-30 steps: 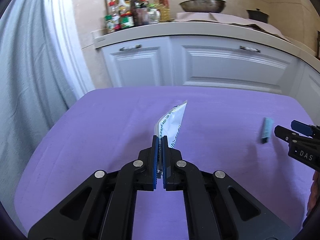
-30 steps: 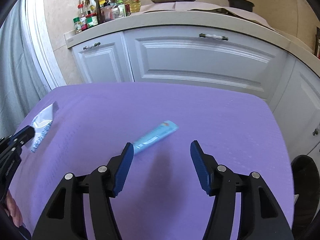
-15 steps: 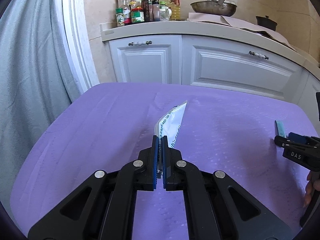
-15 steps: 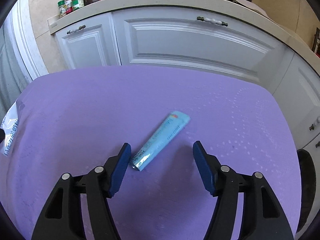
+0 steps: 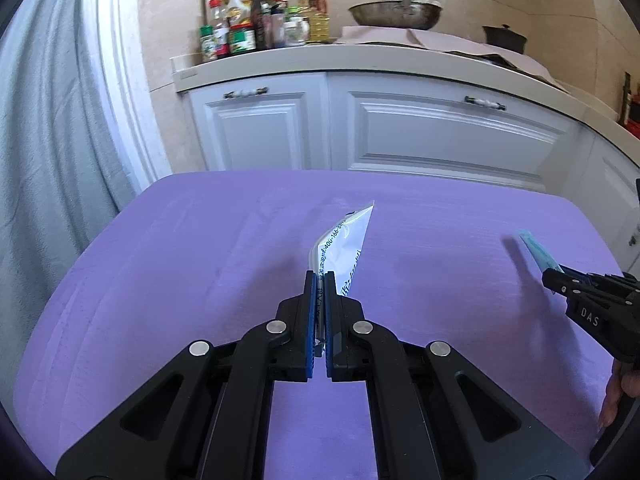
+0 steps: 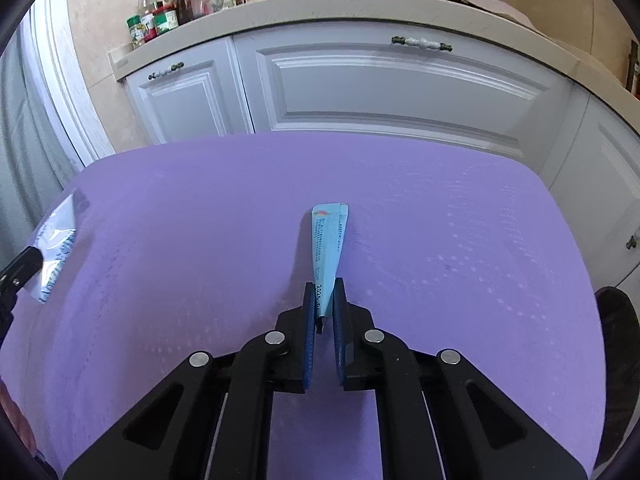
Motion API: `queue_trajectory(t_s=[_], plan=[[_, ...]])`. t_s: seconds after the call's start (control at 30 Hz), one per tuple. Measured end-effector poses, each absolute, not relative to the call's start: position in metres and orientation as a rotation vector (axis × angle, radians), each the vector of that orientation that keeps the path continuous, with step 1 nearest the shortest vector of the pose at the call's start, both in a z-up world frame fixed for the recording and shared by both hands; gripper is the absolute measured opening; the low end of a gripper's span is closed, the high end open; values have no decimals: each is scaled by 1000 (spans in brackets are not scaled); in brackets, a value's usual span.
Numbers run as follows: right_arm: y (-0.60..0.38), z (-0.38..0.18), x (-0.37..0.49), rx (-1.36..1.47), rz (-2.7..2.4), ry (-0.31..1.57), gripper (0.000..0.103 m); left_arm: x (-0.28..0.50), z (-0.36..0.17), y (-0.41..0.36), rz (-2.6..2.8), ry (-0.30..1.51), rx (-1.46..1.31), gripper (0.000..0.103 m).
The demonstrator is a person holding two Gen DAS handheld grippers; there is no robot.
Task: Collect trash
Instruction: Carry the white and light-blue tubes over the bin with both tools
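My left gripper [image 5: 319,276] is shut on a clear white wrapper with blue print [image 5: 344,240] and holds it above the purple table [image 5: 180,264]. My right gripper [image 6: 323,286] is shut on a light blue sachet wrapper [image 6: 330,240], which points away from me over the table [image 6: 460,240]. In the left wrist view the right gripper [image 5: 550,276] shows at the right edge with the blue wrapper [image 5: 536,250] sticking out of it. In the right wrist view the clear wrapper [image 6: 56,248] shows at the left edge.
White kitchen cabinets [image 5: 400,132] stand behind the table. Their counter carries spice jars and bottles [image 5: 248,28], a wok [image 5: 394,14] and a black pot [image 5: 504,36]. A grey curtain [image 5: 44,160] hangs at the left. A dark round bin [image 6: 618,320] is low at the right.
My right gripper has closed on the blue wrapper, which lay on the table between its open fingers, and has lifted it. My left gripper still holds the clear wrapper.
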State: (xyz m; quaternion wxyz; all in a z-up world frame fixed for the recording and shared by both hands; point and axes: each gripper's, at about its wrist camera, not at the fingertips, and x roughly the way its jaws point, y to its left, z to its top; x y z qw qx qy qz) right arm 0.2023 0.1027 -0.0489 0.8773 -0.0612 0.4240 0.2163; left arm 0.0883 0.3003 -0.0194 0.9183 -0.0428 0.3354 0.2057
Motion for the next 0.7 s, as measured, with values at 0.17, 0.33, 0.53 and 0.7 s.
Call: queue_trajectory(t_s=[0.17, 0.33, 0.53, 0.7], plan=[[72, -37, 196, -110, 439, 845, 9, 97, -14, 260, 359, 680, -65, 4], [34, -27, 191, -97, 407, 810, 9, 106, -8, 212, 280, 671, -43, 4], [-18, -19, 180, -75, 337, 777, 9, 118, -4, 147, 180, 664, -9, 4], [-67, -16, 171, -52, 259, 756, 9, 129, 1, 93, 96, 653, 17, 4]])
